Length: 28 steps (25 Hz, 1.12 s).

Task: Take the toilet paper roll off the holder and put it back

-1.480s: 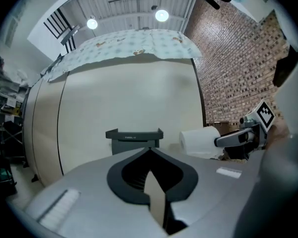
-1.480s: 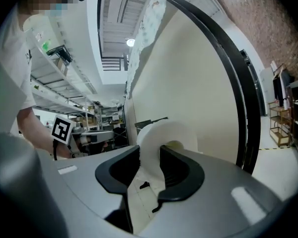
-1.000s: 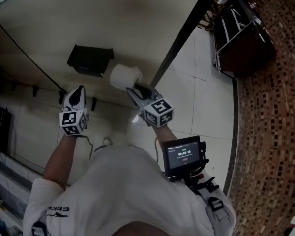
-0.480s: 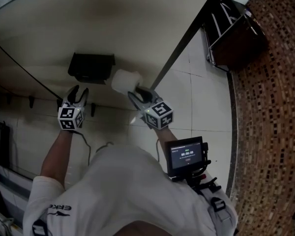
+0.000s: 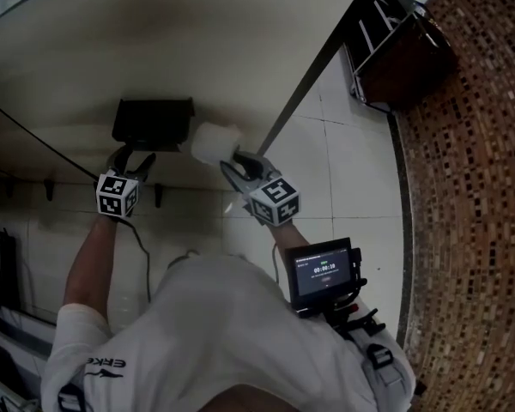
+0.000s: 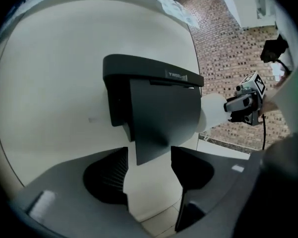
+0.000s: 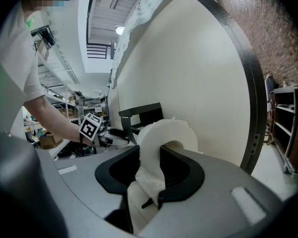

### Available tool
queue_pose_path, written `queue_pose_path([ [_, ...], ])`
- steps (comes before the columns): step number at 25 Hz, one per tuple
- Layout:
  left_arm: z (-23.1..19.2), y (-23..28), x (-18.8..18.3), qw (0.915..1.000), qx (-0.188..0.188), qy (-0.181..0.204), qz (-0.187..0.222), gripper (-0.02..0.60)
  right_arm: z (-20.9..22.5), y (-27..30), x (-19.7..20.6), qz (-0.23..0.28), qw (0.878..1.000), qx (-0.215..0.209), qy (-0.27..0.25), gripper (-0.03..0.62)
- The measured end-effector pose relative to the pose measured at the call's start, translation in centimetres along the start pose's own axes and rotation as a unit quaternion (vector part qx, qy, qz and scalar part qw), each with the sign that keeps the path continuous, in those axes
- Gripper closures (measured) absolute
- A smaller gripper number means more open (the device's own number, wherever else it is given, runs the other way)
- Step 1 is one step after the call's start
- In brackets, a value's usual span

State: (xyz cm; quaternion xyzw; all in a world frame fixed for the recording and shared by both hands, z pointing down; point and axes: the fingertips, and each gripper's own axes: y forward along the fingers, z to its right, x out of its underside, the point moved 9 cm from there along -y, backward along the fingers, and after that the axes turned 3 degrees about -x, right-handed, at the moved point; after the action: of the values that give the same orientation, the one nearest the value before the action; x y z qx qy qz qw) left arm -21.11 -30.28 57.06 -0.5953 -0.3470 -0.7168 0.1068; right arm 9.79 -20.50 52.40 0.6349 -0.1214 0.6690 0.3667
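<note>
A black paper holder (image 5: 153,120) hangs on the pale wall. Just below it is my left gripper (image 5: 130,157). In the left gripper view its jaws are opening, and the lower edge of the holder's cover flap (image 6: 154,118) shows between the pads without being pressed by them. The white toilet paper roll (image 5: 213,142) is off the holder, to its right. My right gripper (image 5: 238,160) is shut on the roll. In the right gripper view the roll (image 7: 166,135) is squeezed between both pads, with the holder (image 7: 141,114) behind it.
A black slanted post (image 5: 305,84) runs along the wall's right edge. A dark rack (image 5: 395,50) stands past it on the tiled floor, with a brick surface (image 5: 472,187) further right. A small screen (image 5: 324,269) hangs on the person's chest.
My left gripper has risen to the holder and its jaws have gone from shut to wide apart. The right gripper and the roll have barely moved.
</note>
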Motion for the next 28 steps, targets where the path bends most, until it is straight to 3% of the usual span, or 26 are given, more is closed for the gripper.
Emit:
queue_pose_path([
  [10,-0.1,-0.2,-0.3,0.9999,0.01,0.0,0.003,0.394,0.2,0.0,-0.2,0.002,1.0,0.005,-0.009,0.456],
  [28,2.0,-4.2,-0.7,0.9993,0.034,0.003,-0.015,0.396,0.8,0.0,-0.4,0.021,0.998,-0.053,-0.024,0.456],
])
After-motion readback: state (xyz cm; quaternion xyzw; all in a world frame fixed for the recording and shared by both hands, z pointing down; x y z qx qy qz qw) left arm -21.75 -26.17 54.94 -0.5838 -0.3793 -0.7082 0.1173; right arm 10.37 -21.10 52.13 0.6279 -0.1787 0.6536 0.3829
